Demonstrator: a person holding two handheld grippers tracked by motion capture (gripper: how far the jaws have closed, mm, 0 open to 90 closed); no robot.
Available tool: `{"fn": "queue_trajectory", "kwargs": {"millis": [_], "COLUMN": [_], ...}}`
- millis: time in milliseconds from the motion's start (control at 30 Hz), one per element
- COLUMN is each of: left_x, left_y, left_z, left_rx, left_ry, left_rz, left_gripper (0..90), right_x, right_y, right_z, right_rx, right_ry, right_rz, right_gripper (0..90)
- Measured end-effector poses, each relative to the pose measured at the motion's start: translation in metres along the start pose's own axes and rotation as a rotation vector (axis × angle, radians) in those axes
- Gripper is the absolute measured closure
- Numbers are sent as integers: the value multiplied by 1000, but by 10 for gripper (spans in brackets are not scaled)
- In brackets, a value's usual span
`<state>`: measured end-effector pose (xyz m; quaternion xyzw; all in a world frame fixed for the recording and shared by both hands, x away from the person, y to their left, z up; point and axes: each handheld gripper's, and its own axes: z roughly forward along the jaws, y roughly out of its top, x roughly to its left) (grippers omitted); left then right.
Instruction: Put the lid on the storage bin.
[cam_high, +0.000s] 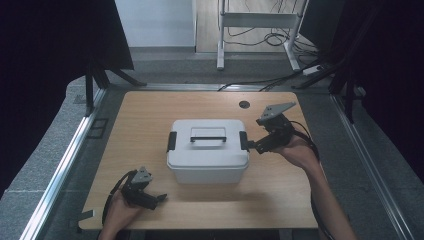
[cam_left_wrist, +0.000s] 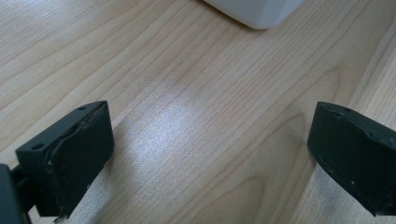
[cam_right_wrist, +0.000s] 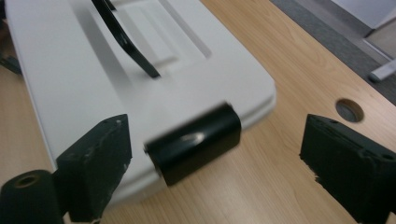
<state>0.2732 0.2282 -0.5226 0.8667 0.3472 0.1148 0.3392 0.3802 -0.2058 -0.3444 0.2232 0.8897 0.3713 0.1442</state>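
A white lidded box (cam_high: 207, 150) with a black handle (cam_high: 208, 135) and a black latch on each end sits mid-table. My right gripper (cam_high: 253, 145) is open at the box's right end, and the right latch (cam_right_wrist: 194, 142) lies between its jaws, close to the left one. The white lid (cam_right_wrist: 84, 79) and handle (cam_right_wrist: 123, 39) stretch away behind it. My left gripper (cam_high: 161, 199) rests open near the table's front left edge, apart from the box. Bare wood lies between its jaws, and a corner of the box (cam_left_wrist: 254, 11) shows ahead.
The wooden table (cam_high: 150, 115) has a round cable hole (cam_high: 244, 104) at the back right, seen also as the hole (cam_right_wrist: 349, 110) in the right gripper view. Dark curtains flank the table, and a white frame with cables (cam_high: 260, 30) stands beyond it.
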Motion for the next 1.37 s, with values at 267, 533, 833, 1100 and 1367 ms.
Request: {"fn": "queue_trajectory", "kwargs": {"millis": [267,533,833,1100,1367], "left_x": [0,0,-1,-1,-1], "left_y": [0,0,0,0,0], "left_z": [0,0,0,0,0], "left_rx": [-1,0,-1,-1,-1], "left_ry": [1,3,6,6,7], "left_rz": [-1,-2,-5,-6,-6], "left_gripper": [5,5,6,6,6], "right_x": [0,13,33,44,49], "right_y": [-37,-89,-134,-165,-179], "right_z": [-11,-4,17,45,60], "right_rx": [-20,-15,-15,31,60], "right_ry": [-55,-119,-122,-137,-133], "right_rz": [66,132,184,235,257], "right_gripper": [29,23,34,30,0]}}
